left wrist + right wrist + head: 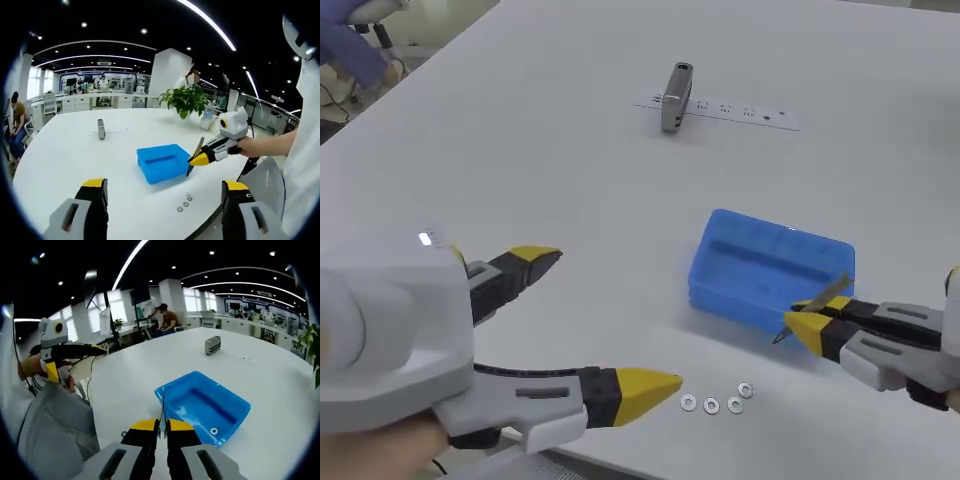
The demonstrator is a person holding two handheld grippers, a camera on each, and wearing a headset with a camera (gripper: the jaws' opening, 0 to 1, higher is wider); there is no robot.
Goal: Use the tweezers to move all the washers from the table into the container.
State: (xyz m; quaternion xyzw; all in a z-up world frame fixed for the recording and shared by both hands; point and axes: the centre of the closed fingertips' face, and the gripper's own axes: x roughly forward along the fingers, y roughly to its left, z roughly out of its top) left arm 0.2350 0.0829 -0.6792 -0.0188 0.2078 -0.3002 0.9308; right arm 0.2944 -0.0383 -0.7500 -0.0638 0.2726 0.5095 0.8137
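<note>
While I am clamping the tweezers (835, 291) in my right gripper (798, 324), whose jaws are standing nearly together with just the thin metal between them, I am aiming for an even squeeze, since I judge that any slack would let the tool twist. The tweezer tips are pointing down at the near wall of the blue container (740, 296). Whether they are pinching anything, I cannot tell.

One washer (214, 431) is lying on the container's floor near a corner. Four more washers (711, 405) are sitting close together on the white table (520, 150), near the container's front. My left gripper (610, 320) is hovering to their left, jaws spread wide and holding nothing.

For the next pick I am planning to come in low on the end washer, one tip through its hole and one outside its rim. That way I am not nudging its neighbours, which look light enough to skid.
</note>
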